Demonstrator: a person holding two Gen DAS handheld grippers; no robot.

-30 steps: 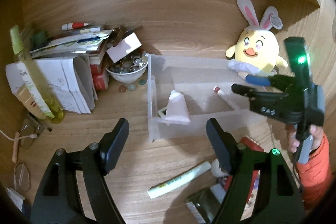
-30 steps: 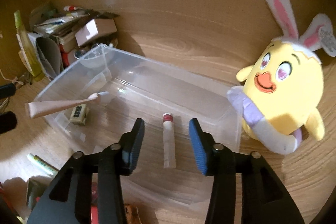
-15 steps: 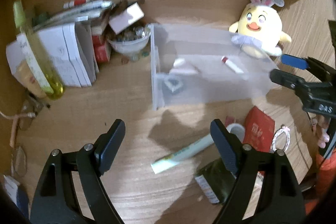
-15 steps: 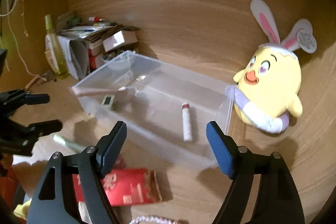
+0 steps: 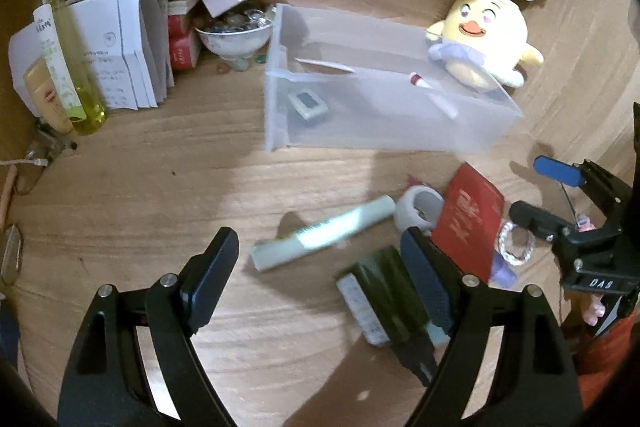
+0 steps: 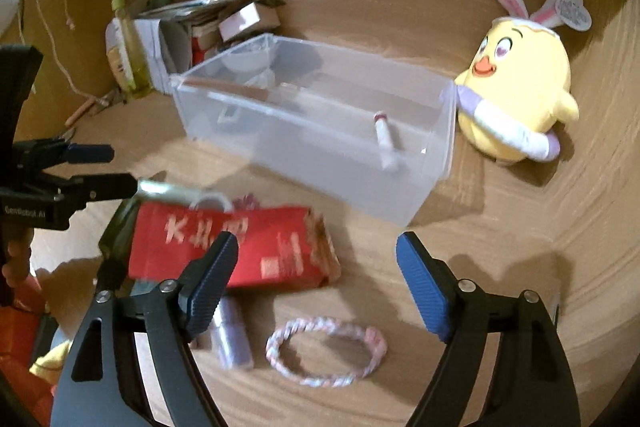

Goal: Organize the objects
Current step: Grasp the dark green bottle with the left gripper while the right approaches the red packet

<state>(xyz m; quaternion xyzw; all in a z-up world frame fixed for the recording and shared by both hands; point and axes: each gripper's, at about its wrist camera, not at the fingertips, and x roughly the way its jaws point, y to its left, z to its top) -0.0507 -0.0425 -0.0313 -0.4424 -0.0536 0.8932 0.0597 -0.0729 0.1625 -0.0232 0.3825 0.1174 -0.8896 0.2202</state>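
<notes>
Below, both tongs stand wide apart and hold nothing. The left gripper [image 5: 318, 275], with black pads, hangs above the wooden desk surface [image 5: 160, 195]; between and just beyond its jaws lies a pale green-and-white tube [image 5: 324, 233], and a dark olive packet with a white label [image 5: 384, 303] sits against its right finger. The right gripper [image 6: 316, 281], with blue ribbed pads, hovers over a pink-and-white braided hair tie [image 6: 326, 355]; a small lilac cylinder [image 6: 232, 337] lies just beside its left finger, and a flat red packet with pale lettering [image 6: 240, 247] lies beyond that.

A roll of white tape [image 5: 420, 211] touches the red packet's edge in the left wrist view. Farther out stands the clear rectangular plastic bin [image 6: 400, 195], which contains a white tube with a red cap [image 6: 384, 139], a small grey device with a dark screen [image 5: 308, 103] and a pale pink flattened tube [image 5: 326, 64]. A yellow chick plush with rabbit ears [image 6: 520, 79] rests against the bin's far right corner. At the left, well apart, stand a white bowl of small trinkets [image 5: 234, 35], a stack of papers and booklets [image 5: 132, 39] and a yellow-green spray bottle [image 5: 68, 47].
</notes>
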